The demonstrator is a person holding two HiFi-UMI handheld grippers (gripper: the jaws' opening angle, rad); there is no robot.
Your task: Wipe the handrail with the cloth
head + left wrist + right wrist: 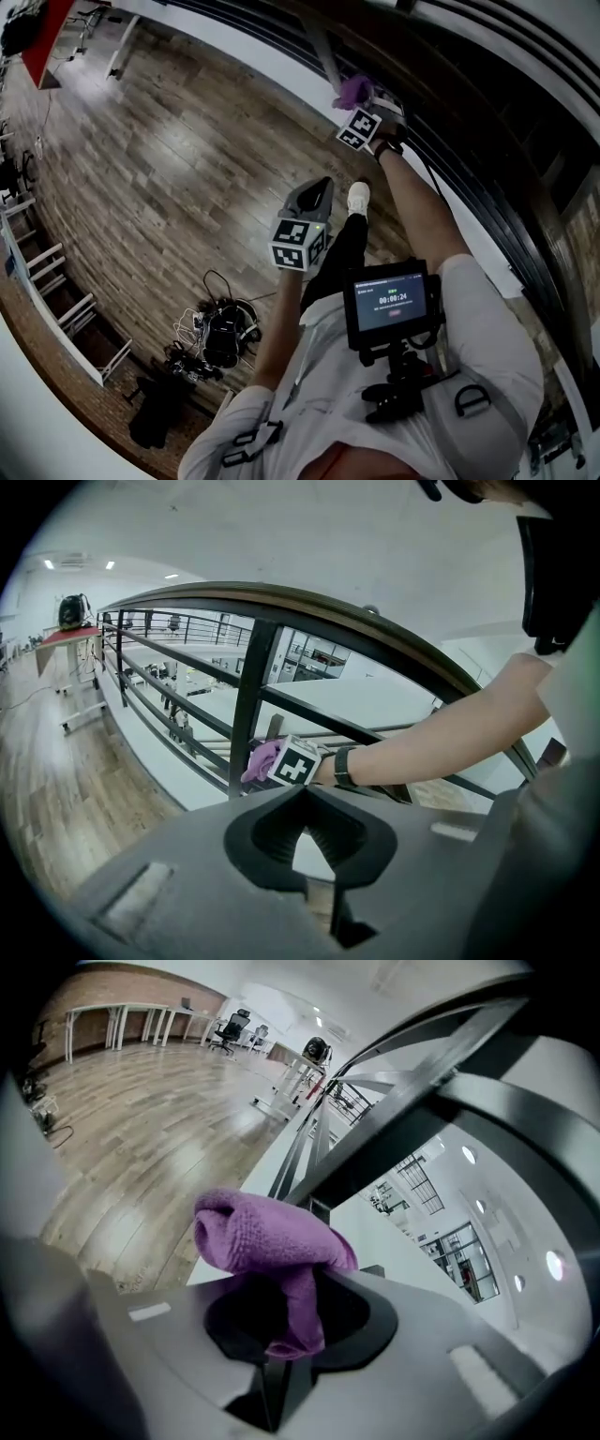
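Loosely bunched purple cloth; pinched in right hand-held gripper

Wood-plank floor ran throughout, with a glossy finish. A brick wall closed the far end, with white desks and office chairs before it. A red-topped table stood on white legs. Ceiling lights were on. Gridded windows were bright. Cables lay heaped on the floor.
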